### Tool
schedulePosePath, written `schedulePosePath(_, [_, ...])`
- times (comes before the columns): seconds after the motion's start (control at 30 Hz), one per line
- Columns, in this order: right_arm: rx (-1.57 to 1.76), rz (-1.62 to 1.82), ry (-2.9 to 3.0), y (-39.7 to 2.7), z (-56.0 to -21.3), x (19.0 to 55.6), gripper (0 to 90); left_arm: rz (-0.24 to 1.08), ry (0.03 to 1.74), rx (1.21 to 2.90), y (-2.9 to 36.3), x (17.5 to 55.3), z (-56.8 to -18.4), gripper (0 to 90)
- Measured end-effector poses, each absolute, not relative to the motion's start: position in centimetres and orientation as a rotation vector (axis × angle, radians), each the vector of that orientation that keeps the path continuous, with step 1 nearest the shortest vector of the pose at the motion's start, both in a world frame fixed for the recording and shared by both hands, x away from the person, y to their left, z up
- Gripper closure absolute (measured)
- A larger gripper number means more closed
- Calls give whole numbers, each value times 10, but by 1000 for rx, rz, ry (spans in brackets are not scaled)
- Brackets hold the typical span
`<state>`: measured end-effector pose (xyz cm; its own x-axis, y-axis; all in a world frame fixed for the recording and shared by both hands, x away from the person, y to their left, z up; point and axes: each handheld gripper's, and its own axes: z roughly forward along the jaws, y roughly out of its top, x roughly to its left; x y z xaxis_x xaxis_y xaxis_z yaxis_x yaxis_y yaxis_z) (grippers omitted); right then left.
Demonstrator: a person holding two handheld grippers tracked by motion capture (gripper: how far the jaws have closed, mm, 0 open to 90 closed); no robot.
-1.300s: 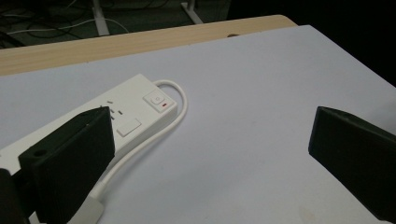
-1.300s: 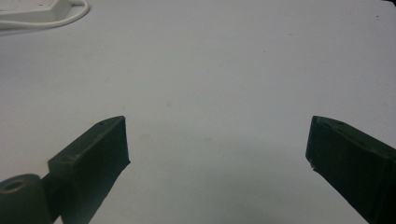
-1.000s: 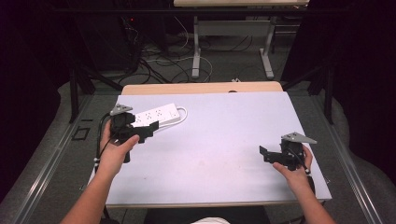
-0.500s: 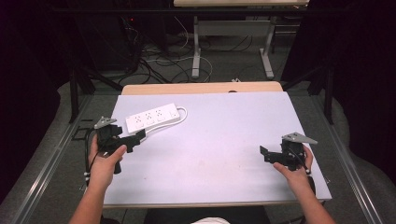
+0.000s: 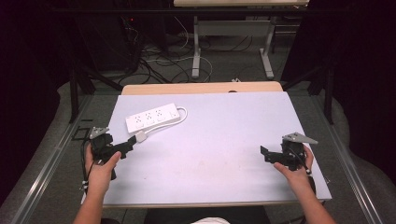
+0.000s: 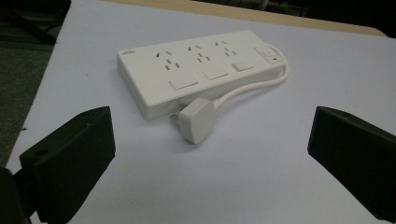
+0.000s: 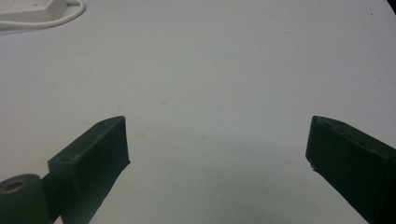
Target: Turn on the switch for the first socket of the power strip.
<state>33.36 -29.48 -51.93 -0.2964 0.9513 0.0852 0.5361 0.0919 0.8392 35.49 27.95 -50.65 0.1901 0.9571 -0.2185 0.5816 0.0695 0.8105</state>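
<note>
A white power strip (image 5: 153, 118) with three sockets lies at the back left of the table. Its white plug (image 5: 140, 136) rests on the table just in front of it, on a short looped cable. My left gripper (image 5: 127, 146) hovers at the table's left edge, open, jaws pointing at the plug from a short way off. In the left gripper view the power strip (image 6: 201, 70) and plug (image 6: 198, 120) lie ahead of the left gripper (image 6: 211, 133), whose jaws stand wide apart. My right gripper (image 5: 265, 154) is open over bare table at the right, as the right gripper (image 7: 217, 137) view confirms.
The table is covered by a pale mat (image 5: 215, 140), with a wooden edge (image 5: 201, 87) showing at the back. Beyond it are floor cables and another table's legs (image 5: 196, 46). The strip's corner (image 7: 28, 11) shows far off in the right gripper view.
My left gripper has drawn back from the power strip, to the left and toward the person. The plug now lies free on the table. The right gripper has stayed put.
</note>
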Motion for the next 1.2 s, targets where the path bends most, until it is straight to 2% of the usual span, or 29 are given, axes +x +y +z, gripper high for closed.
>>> schedulePosePath(0.57, [1460,1099,1886,-298,-521,334,51,611,1562,1654,298,362,-541,6])
schedulePosePath(1.2, [1470,1093,1880,-301,-525,337,54,542,1592,1675,293,365,-552,6])
